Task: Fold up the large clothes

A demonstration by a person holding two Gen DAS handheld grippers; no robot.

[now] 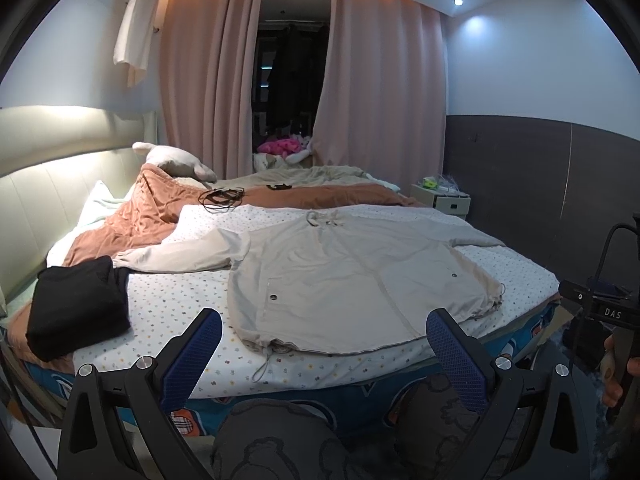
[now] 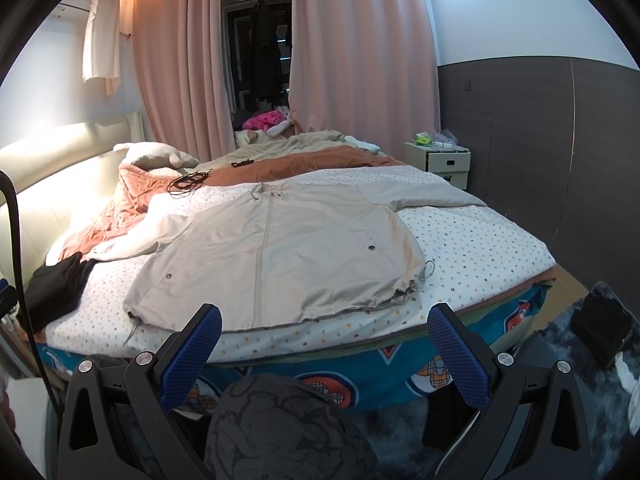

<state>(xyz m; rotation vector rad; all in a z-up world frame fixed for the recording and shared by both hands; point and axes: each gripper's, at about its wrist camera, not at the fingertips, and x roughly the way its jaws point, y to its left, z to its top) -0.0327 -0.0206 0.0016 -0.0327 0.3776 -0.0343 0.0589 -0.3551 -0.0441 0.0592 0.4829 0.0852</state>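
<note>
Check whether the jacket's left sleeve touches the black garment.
Touching. In the left wrist view the sleeve cuff lies against the black garment.

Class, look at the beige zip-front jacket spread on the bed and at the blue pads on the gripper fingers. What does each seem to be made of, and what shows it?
Beige zip-front jacket: probably a thin woven fabric, cotton or a blend; matte, with fine creases, metal-looking snaps and drawstring hems.
Blue pads on the gripper fingers: likely moulded rubber or plastic; a regular dotted grip texture shows.
</note>
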